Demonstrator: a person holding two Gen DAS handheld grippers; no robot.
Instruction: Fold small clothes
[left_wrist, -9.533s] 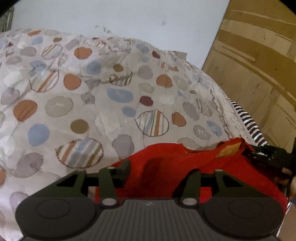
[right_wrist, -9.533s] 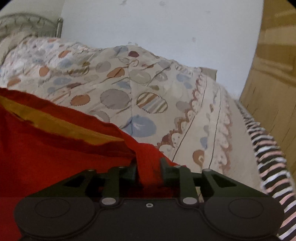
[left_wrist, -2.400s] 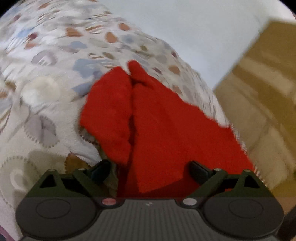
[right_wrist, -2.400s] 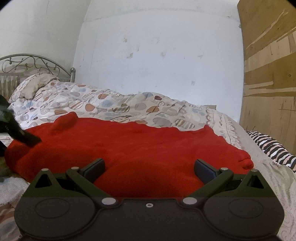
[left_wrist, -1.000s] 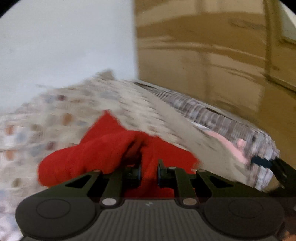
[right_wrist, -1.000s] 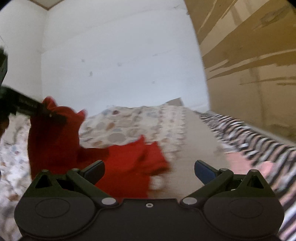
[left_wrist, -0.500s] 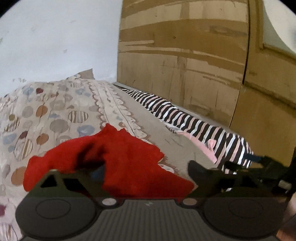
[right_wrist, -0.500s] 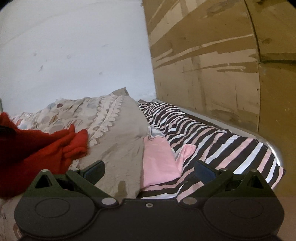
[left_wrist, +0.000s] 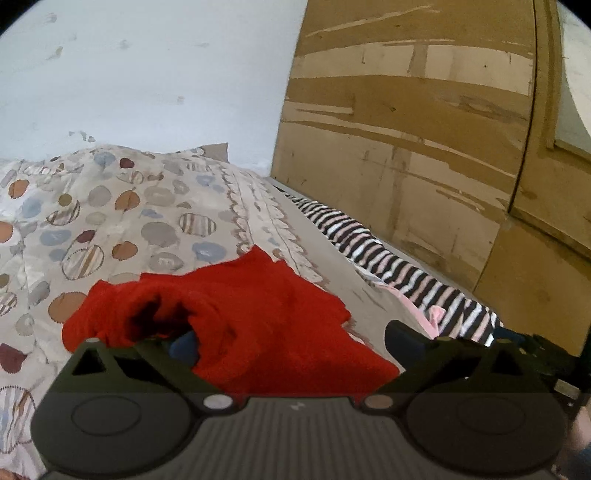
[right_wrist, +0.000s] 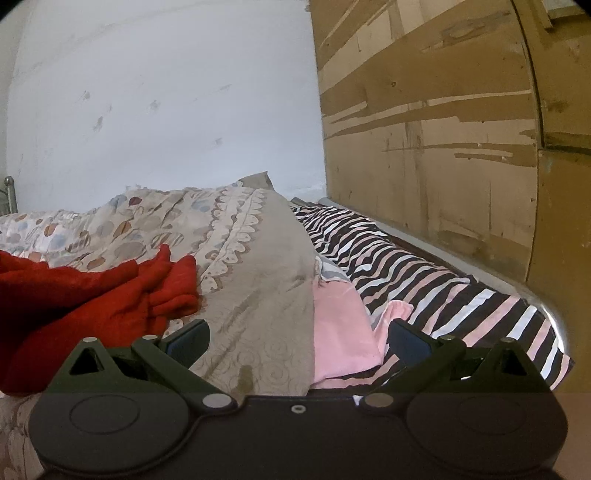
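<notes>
Tools stood released, both with fingers spread wide. The left tool (left_wrist: 295, 341) hung over the crumpled red knitted garment (left_wrist: 236, 317), whose folds draped across its left finger (left_wrist: 181, 347) without being pinched. The right tool (right_wrist: 297, 339) held nothing; the garment lay just to its left. It rested on a beige quilt with coloured dots (left_wrist: 110, 221) covering the bed. Beside the quilt lay a pink cloth (right_wrist: 340, 332) on a black, white and pink striped sheet (right_wrist: 424, 273). Beyond rose a white marked wall (right_wrist: 166, 92) and a scuffed brown wooden panel (right_wrist: 443, 129).
</notes>
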